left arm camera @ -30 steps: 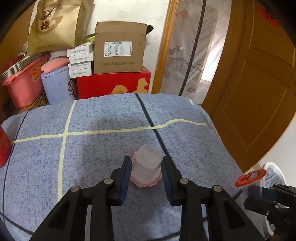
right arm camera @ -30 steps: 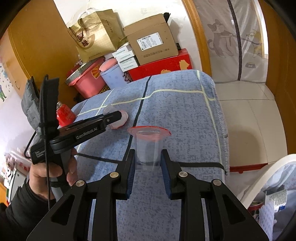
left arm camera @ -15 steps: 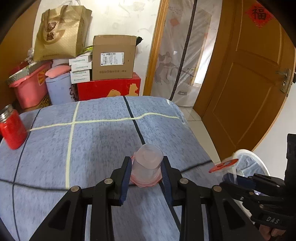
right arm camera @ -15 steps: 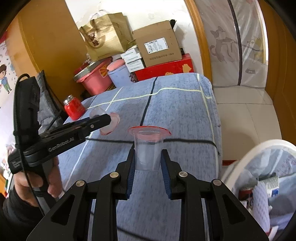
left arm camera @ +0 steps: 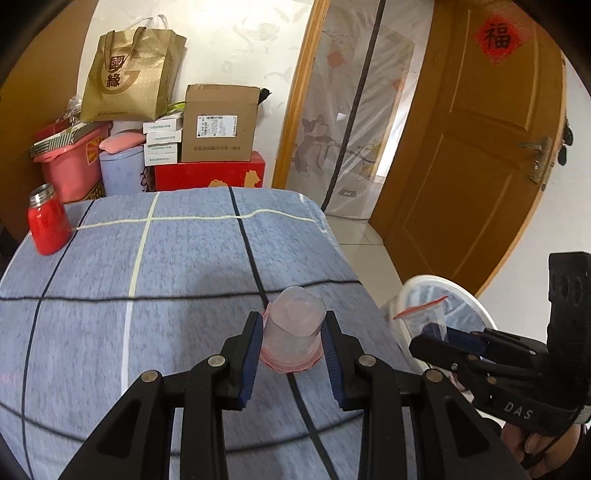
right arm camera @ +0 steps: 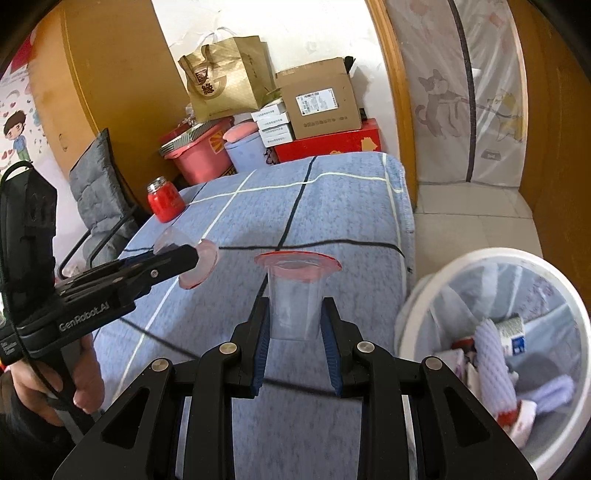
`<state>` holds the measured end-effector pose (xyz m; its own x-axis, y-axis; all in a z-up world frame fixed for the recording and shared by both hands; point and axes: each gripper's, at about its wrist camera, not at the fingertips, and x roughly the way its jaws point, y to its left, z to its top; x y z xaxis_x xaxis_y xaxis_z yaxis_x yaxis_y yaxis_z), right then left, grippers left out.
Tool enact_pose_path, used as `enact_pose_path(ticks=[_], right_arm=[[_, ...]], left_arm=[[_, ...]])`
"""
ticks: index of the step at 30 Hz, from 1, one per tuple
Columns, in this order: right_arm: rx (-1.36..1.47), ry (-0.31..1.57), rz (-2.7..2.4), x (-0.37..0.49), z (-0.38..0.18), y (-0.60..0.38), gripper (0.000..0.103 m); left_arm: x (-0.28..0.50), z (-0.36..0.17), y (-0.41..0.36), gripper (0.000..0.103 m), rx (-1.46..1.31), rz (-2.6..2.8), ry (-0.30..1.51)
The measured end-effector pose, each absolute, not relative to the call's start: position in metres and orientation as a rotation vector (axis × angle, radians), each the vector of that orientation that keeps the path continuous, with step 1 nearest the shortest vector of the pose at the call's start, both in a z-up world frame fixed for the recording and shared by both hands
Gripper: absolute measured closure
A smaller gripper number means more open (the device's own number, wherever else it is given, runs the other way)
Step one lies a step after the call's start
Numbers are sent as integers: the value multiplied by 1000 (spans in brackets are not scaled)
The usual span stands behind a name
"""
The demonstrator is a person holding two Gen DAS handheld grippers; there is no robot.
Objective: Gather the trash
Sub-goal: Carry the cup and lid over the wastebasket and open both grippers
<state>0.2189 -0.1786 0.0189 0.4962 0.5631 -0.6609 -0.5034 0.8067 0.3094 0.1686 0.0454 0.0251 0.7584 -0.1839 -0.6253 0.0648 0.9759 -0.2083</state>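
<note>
1. This is a home, most likely a bedroom: a bed (left arm camera: pixel 177 280) with a blue checked cover fills the middle of both views.
2. Household clutter is stacked against the wall beyond it: a gold paper bag (left arm camera: pixel 129 74), a cardboard box (left arm camera: pixel 219 123), a red box (left arm camera: pixel 208 175) and a pink tub (left arm camera: pixel 70 162).
3. A wooden door (left arm camera: pixel 476 155) carries a red paper charm (left arm camera: pixel 498 36).
4. A mesh screen (right arm camera: pixel 476 96) printed with cats hangs in the doorway.
5. A white bin (right arm camera: pixel 491 354) with rubbish stands on the tiled floor (right arm camera: pixel 469 225).
</note>
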Motion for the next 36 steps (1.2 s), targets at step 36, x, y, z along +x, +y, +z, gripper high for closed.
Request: enact_pose_path(ticks=[36], right_arm=[[179,817,463,172,20,-302,75]], left_arm=[[118,25,-62,70,-124,-304,685]])
